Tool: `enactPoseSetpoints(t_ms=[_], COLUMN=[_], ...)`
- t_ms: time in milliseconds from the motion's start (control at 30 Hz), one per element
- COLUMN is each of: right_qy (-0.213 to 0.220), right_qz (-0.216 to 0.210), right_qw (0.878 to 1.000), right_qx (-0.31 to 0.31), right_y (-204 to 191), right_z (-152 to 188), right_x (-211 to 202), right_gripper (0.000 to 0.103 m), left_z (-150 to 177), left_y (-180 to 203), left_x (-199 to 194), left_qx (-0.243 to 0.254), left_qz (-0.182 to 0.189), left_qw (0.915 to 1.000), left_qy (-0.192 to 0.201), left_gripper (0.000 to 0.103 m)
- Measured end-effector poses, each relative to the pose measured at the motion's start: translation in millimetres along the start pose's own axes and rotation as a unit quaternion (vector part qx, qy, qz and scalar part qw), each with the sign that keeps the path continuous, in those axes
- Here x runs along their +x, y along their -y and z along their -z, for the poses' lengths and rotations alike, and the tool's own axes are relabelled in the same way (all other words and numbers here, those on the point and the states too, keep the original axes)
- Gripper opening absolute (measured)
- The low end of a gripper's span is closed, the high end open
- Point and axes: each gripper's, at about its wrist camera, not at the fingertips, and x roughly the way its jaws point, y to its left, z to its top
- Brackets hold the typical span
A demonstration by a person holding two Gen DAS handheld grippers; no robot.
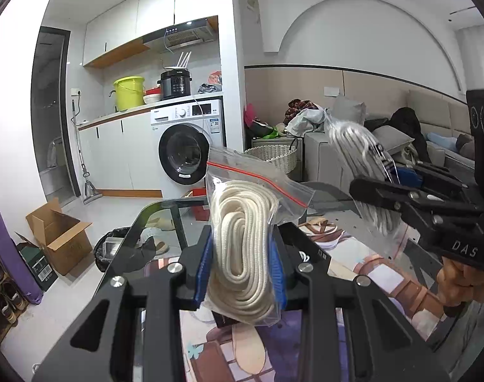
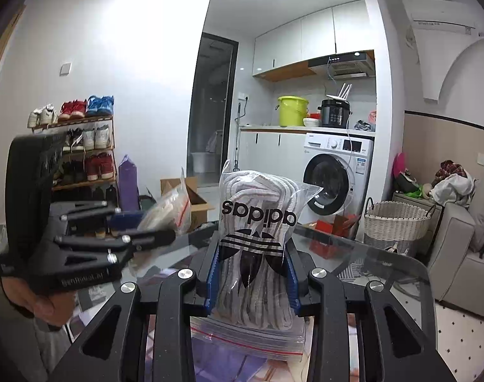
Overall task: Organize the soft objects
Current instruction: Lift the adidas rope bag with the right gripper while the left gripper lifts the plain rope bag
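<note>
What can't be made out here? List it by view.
- Left wrist view: bottom of the cream rope bag, hidden behind the left claw.
- Right wrist view: lower part of the adidas bag, behind the right claw.
- Right wrist view: left claw's bag, blurred.

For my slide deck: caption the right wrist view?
Right gripper clamps a logo-printed bag of grey laces above a glass table.

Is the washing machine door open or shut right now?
Open. The washing machine door is swung out from the front in the right wrist view, with the dark drum behind it.
</note>
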Motion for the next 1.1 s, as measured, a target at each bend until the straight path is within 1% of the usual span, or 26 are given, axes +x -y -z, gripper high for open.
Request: enactPoseSetpoints(t_ms=[167, 233, 367, 467, 667, 800, 933, 1100], right_qy=[0.023, 0.029, 0.036, 0.036, 0.026, 0.027, 0.027, 0.018], right_qz=[0.005, 0.009, 0.019, 0.021, 0.021, 0.021, 0.020, 0.020], right_qw=[1.000, 1.000, 0.999, 0.999, 0.999, 0.999, 0.999, 1.000], right_qx=[-0.001, 0.003, 0.002, 0.004, 0.010, 0.009, 0.013, 0.010], right_y=[8, 13, 20, 22, 30, 33, 35, 29], right_z=[-27, -38, -57, -66, -70, -69, -67, -64], right_x=[14, 24, 46, 63, 88, 89, 89, 89], right_gripper=[0.034, 0.034, 0.034, 0.034, 0.034, 0.034, 0.034, 0.034], left_z=[-17, -25, -43, -50, -53, -52, -53, -53], left_y=[-1, -5, -13, -18, -22, -18, -21, -24], left_x=[13, 21, 31, 37, 46, 44, 46, 50], left_qx=[-0.008, -0.019, -0.033, -0.050, -0.066, -0.057, -0.058, -0.061], left_qz=[-0.005, -0.005, -0.019, -0.020, -0.019, -0.019, -0.020, -0.024], left_qw=[0.9999, 0.9997, 0.9987, 0.9978, 0.9970, 0.9974, 0.9973, 0.9974], left_qy=[0.011, 0.014, 0.034, 0.040, 0.037, 0.040, 0.040, 0.030], left_gripper=[0.031, 0.031, 0.031, 0.031, 0.031, 0.031, 0.031, 0.031])
